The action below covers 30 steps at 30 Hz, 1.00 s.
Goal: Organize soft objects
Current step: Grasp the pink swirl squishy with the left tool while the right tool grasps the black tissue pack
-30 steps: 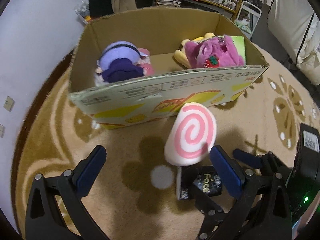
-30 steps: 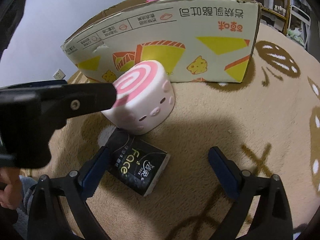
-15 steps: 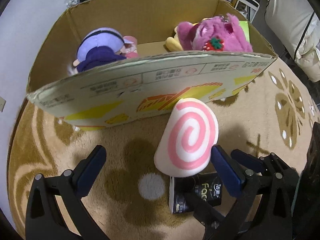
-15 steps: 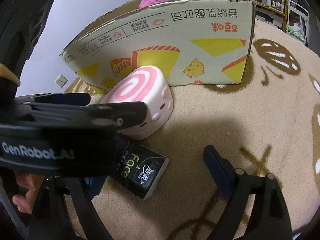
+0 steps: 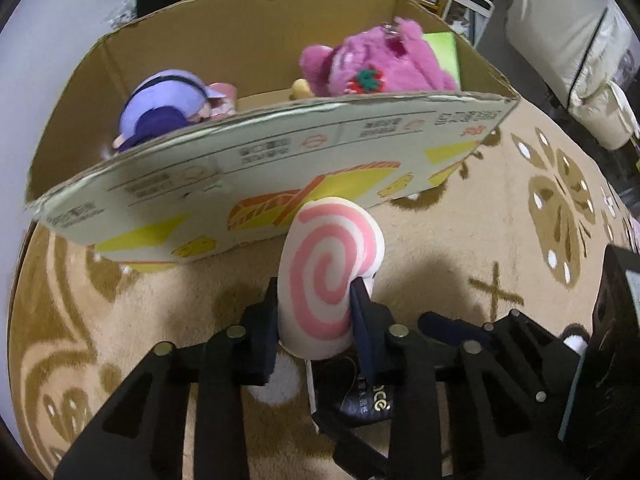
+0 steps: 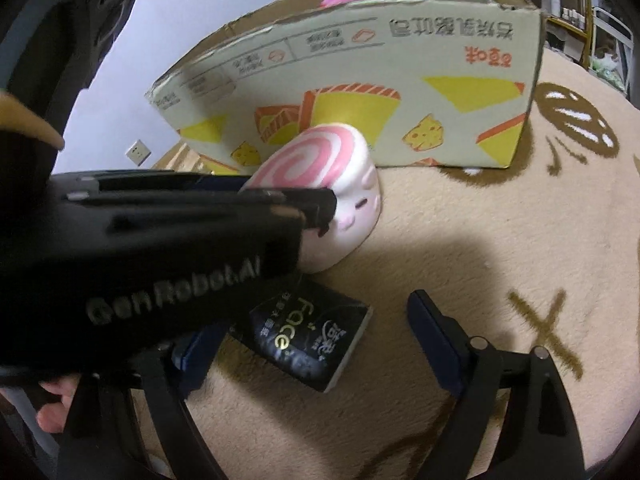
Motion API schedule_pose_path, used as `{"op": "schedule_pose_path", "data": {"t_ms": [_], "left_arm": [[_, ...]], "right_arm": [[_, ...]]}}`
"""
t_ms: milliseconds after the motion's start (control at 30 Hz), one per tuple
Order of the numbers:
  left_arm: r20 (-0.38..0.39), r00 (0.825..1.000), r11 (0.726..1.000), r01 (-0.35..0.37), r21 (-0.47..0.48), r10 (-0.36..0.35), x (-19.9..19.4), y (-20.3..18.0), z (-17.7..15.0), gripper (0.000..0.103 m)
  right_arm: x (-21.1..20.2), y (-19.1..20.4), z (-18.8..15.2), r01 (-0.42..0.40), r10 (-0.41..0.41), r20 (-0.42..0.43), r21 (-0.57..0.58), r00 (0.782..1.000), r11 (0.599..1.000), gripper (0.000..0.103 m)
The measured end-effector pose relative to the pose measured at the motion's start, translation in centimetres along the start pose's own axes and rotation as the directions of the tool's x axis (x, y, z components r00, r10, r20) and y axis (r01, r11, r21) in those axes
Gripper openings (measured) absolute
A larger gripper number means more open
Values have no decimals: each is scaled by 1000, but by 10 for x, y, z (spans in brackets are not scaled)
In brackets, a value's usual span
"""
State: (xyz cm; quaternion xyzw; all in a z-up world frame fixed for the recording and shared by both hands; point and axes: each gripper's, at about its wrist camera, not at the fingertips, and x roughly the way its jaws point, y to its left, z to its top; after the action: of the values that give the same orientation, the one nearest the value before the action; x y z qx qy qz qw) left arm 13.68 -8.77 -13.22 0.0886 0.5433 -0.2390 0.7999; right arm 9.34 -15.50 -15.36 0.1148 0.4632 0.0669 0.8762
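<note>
A white plush roll with a pink swirl (image 5: 326,272) stands on the beige rug, close in front of the cardboard box (image 5: 256,168). My left gripper (image 5: 314,320) is shut on it, one finger on each side. In the right wrist view the same plush roll (image 6: 344,184) shows a small face, with the left gripper (image 6: 304,208) clamped on it. My right gripper (image 6: 316,344) is open around a black tissue pack (image 6: 308,340) lying on the rug. The box holds a purple plush doll (image 5: 168,112) and a pink plush bear (image 5: 376,68).
The patterned beige rug (image 5: 520,216) spreads to the right. A green item (image 5: 442,50) stands at the box's back right corner. Shelves and white furniture (image 5: 568,40) lie beyond. A wall (image 6: 132,112) runs on the left.
My left gripper moved forward and closed on the swirl plush roll; it was open before. The right gripper stayed open around the tissue pack.
</note>
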Motion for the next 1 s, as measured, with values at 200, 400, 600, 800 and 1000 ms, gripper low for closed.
{"op": "schedule_pose_path", "data": {"t_ms": [200,400,600,800,1000], "left_arm": [[-1,997,997,-71,-8,71,-12,5,-6,25],[-2,994,993,-107,-50,107,-21,17,-12,25],[7,992,987,-127,-95,128,-32,32,-17,25],[23,988,980,-149,-129,153,-42,40,-23,25],[49,980,973,-183,-141,192,-55,43,-30,25]], "right_arm": [[1,8,-3,-6,6,-8,-2,1000,1000,94],[1,6,0,-22,23,-12,22,1000,1000,94],[9,16,0,45,-46,-35,-27,998,999,87],[5,19,-2,96,-97,-17,-40,995,995,69],[-7,14,-3,109,-108,16,-34,994,993,69]]}}
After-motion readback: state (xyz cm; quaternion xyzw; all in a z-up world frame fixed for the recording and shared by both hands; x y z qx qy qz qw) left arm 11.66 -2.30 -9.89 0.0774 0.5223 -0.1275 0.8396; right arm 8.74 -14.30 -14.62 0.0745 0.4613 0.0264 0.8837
